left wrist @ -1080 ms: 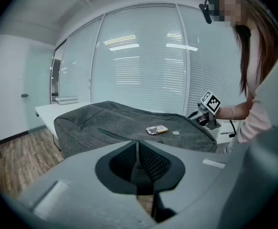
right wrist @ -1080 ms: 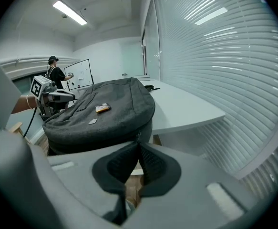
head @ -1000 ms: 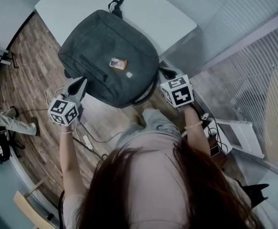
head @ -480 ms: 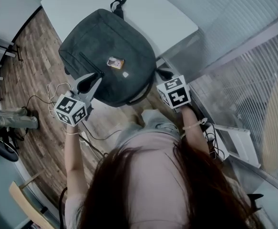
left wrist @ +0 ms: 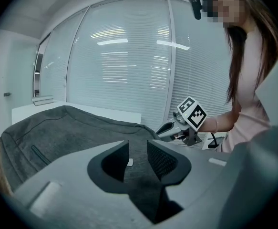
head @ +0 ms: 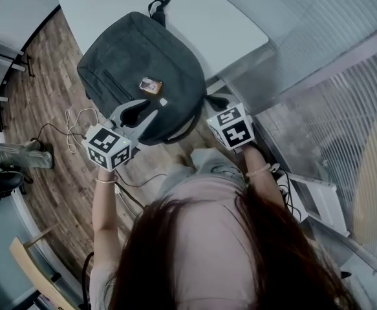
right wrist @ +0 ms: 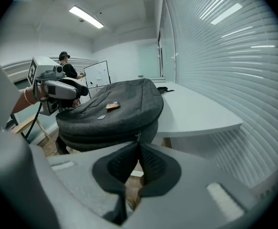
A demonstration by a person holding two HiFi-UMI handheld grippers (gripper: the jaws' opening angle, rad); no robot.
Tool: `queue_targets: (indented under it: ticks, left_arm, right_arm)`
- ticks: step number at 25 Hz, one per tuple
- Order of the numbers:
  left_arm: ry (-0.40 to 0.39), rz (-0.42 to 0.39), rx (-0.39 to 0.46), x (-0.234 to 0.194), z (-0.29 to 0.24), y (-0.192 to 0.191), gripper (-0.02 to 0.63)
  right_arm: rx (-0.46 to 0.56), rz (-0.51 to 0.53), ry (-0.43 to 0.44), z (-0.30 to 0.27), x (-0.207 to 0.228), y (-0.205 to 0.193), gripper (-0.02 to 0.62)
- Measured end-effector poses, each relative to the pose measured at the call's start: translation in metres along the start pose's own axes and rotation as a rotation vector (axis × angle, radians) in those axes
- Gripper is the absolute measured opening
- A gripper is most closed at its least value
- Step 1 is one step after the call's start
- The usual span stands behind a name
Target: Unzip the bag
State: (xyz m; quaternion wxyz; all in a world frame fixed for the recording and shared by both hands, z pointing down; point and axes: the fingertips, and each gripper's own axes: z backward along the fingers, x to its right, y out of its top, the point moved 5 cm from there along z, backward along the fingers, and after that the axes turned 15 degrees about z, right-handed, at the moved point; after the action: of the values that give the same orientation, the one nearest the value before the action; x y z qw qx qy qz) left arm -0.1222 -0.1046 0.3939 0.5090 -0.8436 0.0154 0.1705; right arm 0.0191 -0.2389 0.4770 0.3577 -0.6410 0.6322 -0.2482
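Two claws at the dark grey fabric backpack (head: 130,57) on the white table (head: 227,24): right gripper (right wrist: 138,144) pinches the small metal zip pull (right wrist: 138,137), left gripper (left wrist: 138,151) just opened wide, empty above it, so I'd guess brace, then drag.

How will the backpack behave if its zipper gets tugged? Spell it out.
The backpack is probably soft, not rigid: its fabric top shows dips. It overhangs the table edge, so a tug from the right gripper, shut on the zipper pull, might slide it off rather than unzip it.
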Motion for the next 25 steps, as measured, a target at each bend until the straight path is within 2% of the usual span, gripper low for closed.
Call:
queue_targets:
  ticks: [8, 14, 18, 23, 25]
  left_arm:
    - [-0.079, -0.009, -0.100, 0.028, -0.020, -0.011, 0.148]
    - [-0.101, -0.071, -0.216, 0.042, -0.031, -0.025, 0.164]
    - [-0.091, -0.122, -0.302, 0.047, -0.040, -0.038, 0.170]
    - [-0.065, -0.179, -0.350, 0.048, -0.045, -0.048, 0.165]
    - [-0.054, -0.212, -0.366, 0.049, -0.047, -0.052, 0.139]
  right_arm:
    - [0.011, -0.014, -0.006, 0.001, -0.001, 0.001, 0.012]
    - [0.015, -0.022, -0.043, 0.005, -0.006, 0.003, 0.012]
    - [0.013, -0.027, -0.075, 0.005, -0.008, 0.001, 0.012]
    - [0.003, -0.021, -0.110, 0.005, -0.010, 0.002, 0.012]
    - [-0.003, -0.018, -0.134, 0.006, -0.012, 0.002, 0.012]
